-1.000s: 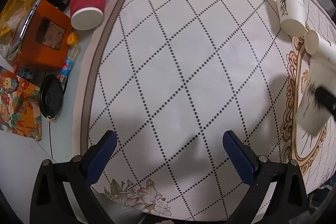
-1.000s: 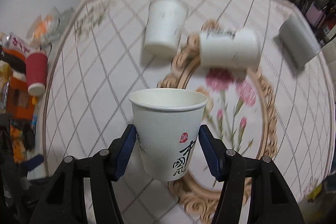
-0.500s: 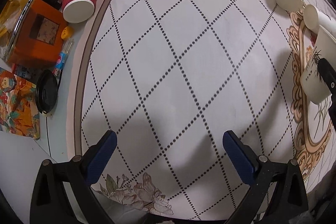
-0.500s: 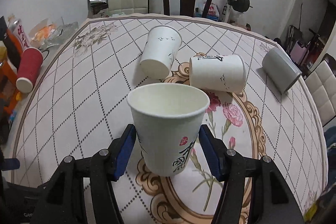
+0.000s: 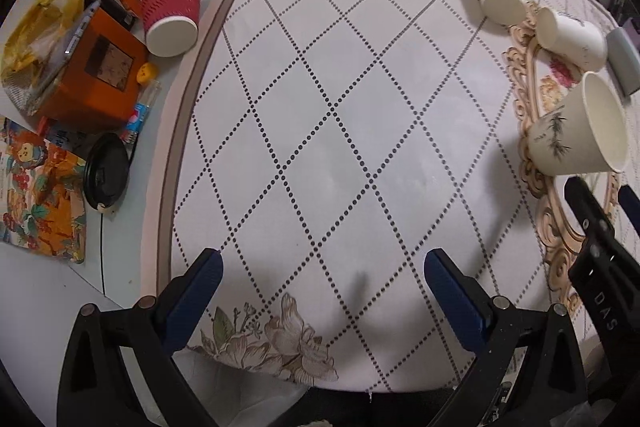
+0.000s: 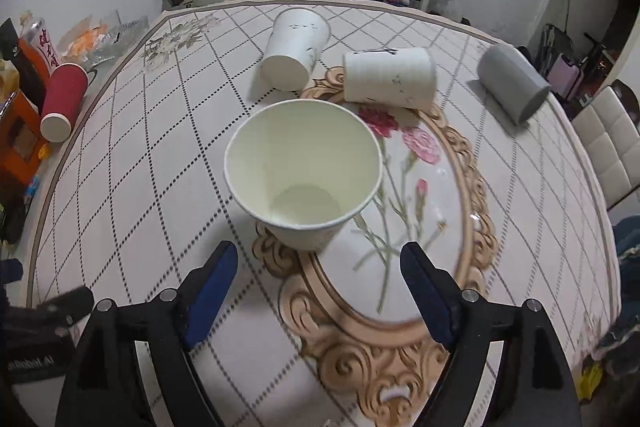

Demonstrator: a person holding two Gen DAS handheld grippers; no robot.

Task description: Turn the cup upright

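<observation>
- Your right gripper has its blue-padded jaws spread wide, with nothing between them.
- The white paper cup with black brush lettering stands upright, mouth up, at the centre of the right wrist view, just beyond your open jaws and clear of both pads. Its base sits on the tan scrollwork border of the floral medallion printed on the bench cloth.
- In the left wrist view that same cup shows at the right edge, with your right gripper just below it.
- Your left gripper also has its jaws wide open and empty, hovering over bare diamond-patterned cloth at the lower centre of its frame.
- Two more white paper cups lie on their sides behind the upright one: one upper centre, one right of it.
- A grey cup lies tipped at upper right.
- A red ribbed paper cup lies at far left, off the cloth.
</observation>
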